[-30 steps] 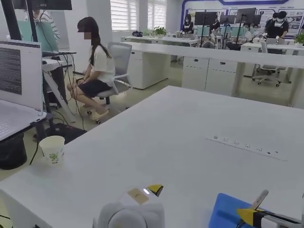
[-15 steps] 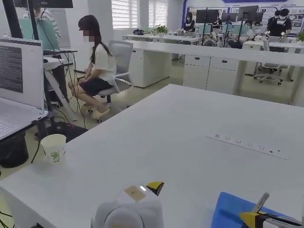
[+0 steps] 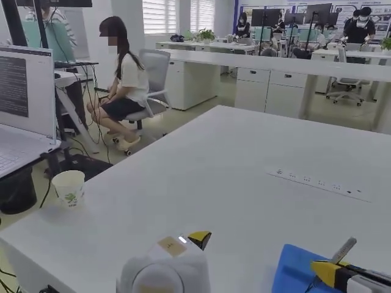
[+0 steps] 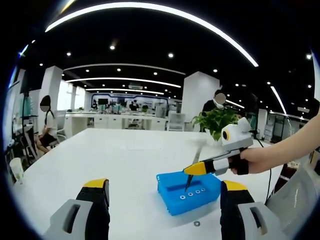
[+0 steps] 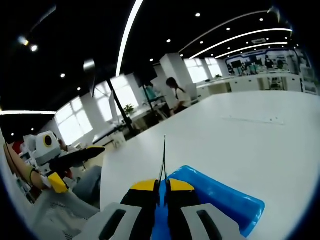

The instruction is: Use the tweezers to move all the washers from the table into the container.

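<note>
A blue container (image 4: 172, 200) sits on the white table (image 3: 232, 177), with several washers (image 4: 192, 194) lying in it. One washer (image 4: 196, 223) lies on the table just in front of the container. My right gripper (image 5: 161, 186) is shut on the tweezers (image 5: 163, 155). From the left gripper view, the tweezers (image 4: 193, 167) point down into the container, tip close over the washers. My left gripper (image 4: 165, 184) is open and holds nothing, a little short of the container. In the head view the container (image 3: 293, 268), tweezers (image 3: 343, 249) and right gripper (image 3: 324, 271) are at the bottom right.
A power strip (image 3: 317, 183) lies across the table's right part. A paper cup (image 3: 68, 188) and a laptop (image 3: 24, 104) stand off the table's left side. A person sits on a chair (image 3: 153, 79) behind. A potted plant (image 4: 217, 120) stands past the container.
The right gripper with the tweezers has shifted slightly up and right. The left gripper has barely moved. The head camera has drifted a little.
</note>
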A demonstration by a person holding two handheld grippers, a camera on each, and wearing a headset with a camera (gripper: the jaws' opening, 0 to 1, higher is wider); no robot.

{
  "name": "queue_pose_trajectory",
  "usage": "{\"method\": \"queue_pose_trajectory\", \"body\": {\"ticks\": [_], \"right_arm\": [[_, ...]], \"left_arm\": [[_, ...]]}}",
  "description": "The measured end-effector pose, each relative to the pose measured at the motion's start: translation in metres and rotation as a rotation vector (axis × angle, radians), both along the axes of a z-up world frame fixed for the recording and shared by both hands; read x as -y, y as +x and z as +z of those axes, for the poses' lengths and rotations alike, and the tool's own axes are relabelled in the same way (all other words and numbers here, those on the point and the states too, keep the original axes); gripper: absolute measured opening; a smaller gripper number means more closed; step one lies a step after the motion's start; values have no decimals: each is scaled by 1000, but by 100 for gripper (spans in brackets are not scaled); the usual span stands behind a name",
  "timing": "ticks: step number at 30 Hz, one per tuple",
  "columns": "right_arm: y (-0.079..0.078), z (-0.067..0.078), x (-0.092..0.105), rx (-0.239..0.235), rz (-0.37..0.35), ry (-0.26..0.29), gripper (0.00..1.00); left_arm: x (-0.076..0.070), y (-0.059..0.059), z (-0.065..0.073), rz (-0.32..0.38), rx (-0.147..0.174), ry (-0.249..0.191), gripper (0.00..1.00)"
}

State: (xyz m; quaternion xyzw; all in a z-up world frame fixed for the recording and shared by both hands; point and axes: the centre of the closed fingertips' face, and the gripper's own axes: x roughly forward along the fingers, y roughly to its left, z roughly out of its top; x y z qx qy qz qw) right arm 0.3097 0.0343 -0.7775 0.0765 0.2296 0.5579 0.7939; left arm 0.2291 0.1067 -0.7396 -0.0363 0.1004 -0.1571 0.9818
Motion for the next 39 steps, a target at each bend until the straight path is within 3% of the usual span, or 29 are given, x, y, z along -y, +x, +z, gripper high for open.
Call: {"method": "queue_pose_trajectory", "body": {"ticks": [6, 9, 11, 24, 27, 31, 39], "right_arm": [[-18, 23, -4, 22, 19, 60, 4], [-29, 28, -6, 23, 27, 75, 4], [-37, 27, -7, 21, 38, 78, 4], [-72, -13, -11, -32, 87, -8, 4], [-72, -24, -9, -38, 90, -28, 4], [-74, -42, -5, -15, 104, -121, 4], [-76, -48, -4, -42, 92, -119, 4]], "left_arm": [[0, -1, -1, -2, -5, 4, 94], [4, -1, 3, -17, 9, -24, 95], [3, -1, 2, -14, 6, -14, 94], [3, -1, -1, -10, -9, -8, 94], [2, -1, -2, -8, -11, -10, 94], [3, -1, -3, -13, -16, -21, 94], [5, -1, -4, -21, -24, -15, 94]]}}
